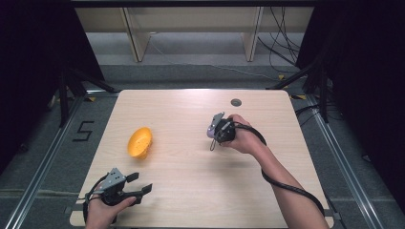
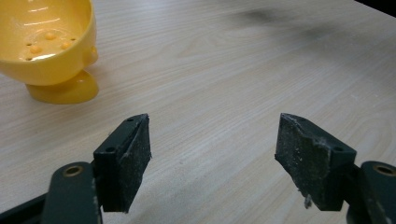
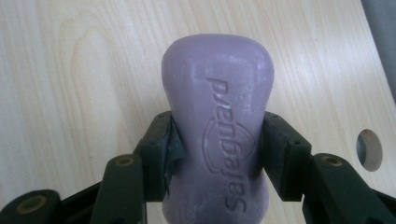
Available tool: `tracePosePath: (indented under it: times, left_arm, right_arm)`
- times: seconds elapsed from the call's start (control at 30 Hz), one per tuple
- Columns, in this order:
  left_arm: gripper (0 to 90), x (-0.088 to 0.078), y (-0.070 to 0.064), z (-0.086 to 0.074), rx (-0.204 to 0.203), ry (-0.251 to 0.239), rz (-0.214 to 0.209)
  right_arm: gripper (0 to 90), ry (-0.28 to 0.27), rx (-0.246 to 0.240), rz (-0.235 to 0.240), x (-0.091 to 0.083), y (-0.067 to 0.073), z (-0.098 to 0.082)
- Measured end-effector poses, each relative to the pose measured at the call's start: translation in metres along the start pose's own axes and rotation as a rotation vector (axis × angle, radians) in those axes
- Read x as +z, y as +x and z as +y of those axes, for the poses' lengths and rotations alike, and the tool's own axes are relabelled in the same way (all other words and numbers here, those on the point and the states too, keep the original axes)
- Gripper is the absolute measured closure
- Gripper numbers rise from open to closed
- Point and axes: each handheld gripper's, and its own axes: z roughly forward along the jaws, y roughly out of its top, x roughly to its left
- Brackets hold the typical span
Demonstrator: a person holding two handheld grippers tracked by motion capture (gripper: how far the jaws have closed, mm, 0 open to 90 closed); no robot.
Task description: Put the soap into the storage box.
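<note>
A purple bar of soap [image 3: 217, 126] with raised lettering is pinched at its narrow waist between the jaws of my right gripper [image 3: 217, 156], above the table. In the high view that right gripper [image 1: 213, 132] sits right of the table's middle with the soap [image 1: 211, 131] showing at its tip. A yellow soap dish [image 1: 140, 142] with drain holes stands left of centre; in the left gripper view the dish [image 2: 51, 51] is at the upper left. My left gripper [image 1: 141, 182] rests at the table's front left corner, open and holding nothing, its jaws [image 2: 212, 158] wide apart over bare wood.
The light wooden table [image 1: 191, 181] has a round cable hole [image 1: 236, 102] near its far right edge, also visible as a hole [image 3: 369, 150] in the right gripper view. Black cables trail from both grippers. Dark curtains and stand legs flank the table.
</note>
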Motion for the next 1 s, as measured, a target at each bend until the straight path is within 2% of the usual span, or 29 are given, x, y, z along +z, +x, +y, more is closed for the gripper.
tracePosePath:
  times: [0.17,0.27,0.3,0.4,0.43,0.47,0.5,0.53,0.57,0.7,0.8,0.97,1.0]
  left_arm:
    - [25.7,0.000,0.000,0.000,0.014,0.001,-0.004]
    - [25.6,0.001,-0.002,0.000,-0.008,-0.004,-0.012]
    - [25.5,0.001,-0.001,0.001,0.009,-0.005,-0.017]
    - [25.4,0.001,-0.001,0.001,0.002,-0.007,-0.024]
    - [25.4,0.001,-0.001,0.001,0.004,-0.004,-0.025]
    - [25.4,0.001,-0.001,0.001,0.002,-0.005,-0.027]
    - [25.4,0.001,-0.002,0.001,-0.001,-0.005,-0.027]
    - [25.4,0.001,-0.003,0.001,-0.021,-0.005,-0.030]
    - [25.3,0.002,-0.004,0.001,-0.032,-0.011,-0.035]
    - [25.3,0.001,-0.005,0.003,-0.036,-0.008,-0.028]
    - [25.0,0.003,-0.006,0.007,-0.034,-0.017,-0.058]
    - [25.5,0.006,-0.010,0.016,-0.034,0.001,-0.073]
    - [25.5,0.008,-0.011,0.019,-0.046,0.006,-0.089]
  right_arm:
    - [50.2,-0.030,-0.022,-0.033,-0.014,0.011,-0.002]
    - [50.1,-0.036,-0.033,-0.047,-0.018,0.015,-0.003]
    - [50.1,-0.041,-0.036,-0.053,-0.020,0.017,-0.004]
    - [50.1,-0.050,-0.050,-0.072,-0.026,0.023,-0.007]
    - [50.1,-0.040,-0.091,-0.091,-0.031,0.025,-0.009]
    - [50.1,-0.056,-0.126,-0.096,-0.032,0.025,-0.009]
    - [50.1,-0.056,-0.126,-0.096,-0.032,0.025,-0.009]
    - [50.1,-0.048,-0.110,-0.108,-0.037,0.032,-0.011]
    - [50.1,-0.051,-0.114,-0.105,-0.039,0.034,-0.012]
    - [50.1,-0.056,-0.124,-0.117,-0.047,0.041,-0.015]
    - [50.1,-0.070,-0.142,-0.135,-0.057,0.052,-0.021]
    - [50.1,-0.085,-0.146,-0.157,-0.067,0.062,-0.027]
    - [50.1,-0.107,-0.190,-0.163,-0.070,0.064,-0.027]
